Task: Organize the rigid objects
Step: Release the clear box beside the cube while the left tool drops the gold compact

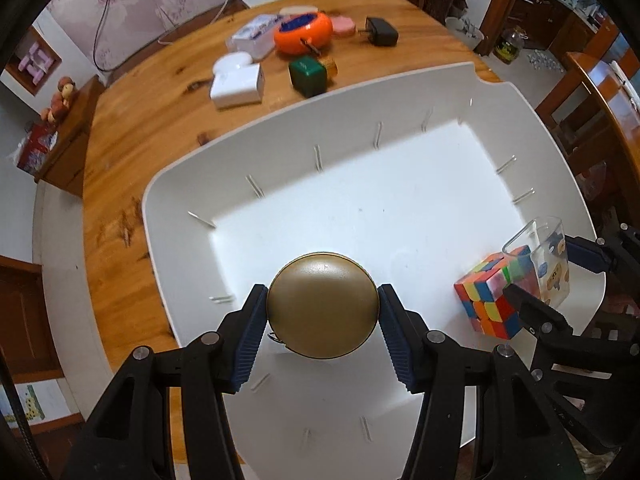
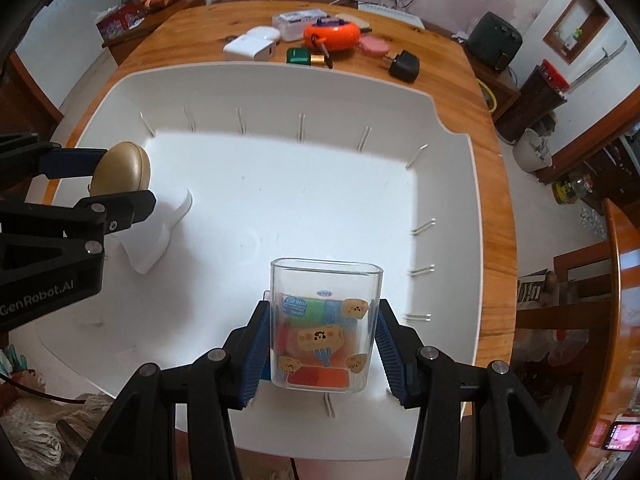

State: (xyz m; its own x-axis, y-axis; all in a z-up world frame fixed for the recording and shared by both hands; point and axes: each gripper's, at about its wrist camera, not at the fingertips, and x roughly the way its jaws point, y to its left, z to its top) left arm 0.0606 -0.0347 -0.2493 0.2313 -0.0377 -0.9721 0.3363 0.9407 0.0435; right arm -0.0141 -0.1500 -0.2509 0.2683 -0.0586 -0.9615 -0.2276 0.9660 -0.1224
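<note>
My left gripper (image 1: 322,306) is shut on a round gold case (image 1: 322,305) and holds it over the near left part of the big white bin (image 1: 280,128). The case also shows in the right wrist view (image 2: 122,168). My right gripper (image 2: 322,344) is shut on a clear square glass with cartoon stickers (image 2: 324,328), held over the bin's near right part. A colourful puzzle cube (image 1: 492,300) sits in the bin right behind the glass, seen through it in the right wrist view.
On the wooden table (image 1: 132,132) beyond the bin lie a white box (image 1: 236,86), a green box (image 1: 307,75), an orange round case (image 1: 303,33), a pink disc (image 1: 344,26), a black charger (image 1: 382,32) and a clear container (image 1: 252,36). A wooden chair (image 1: 592,92) stands on the right.
</note>
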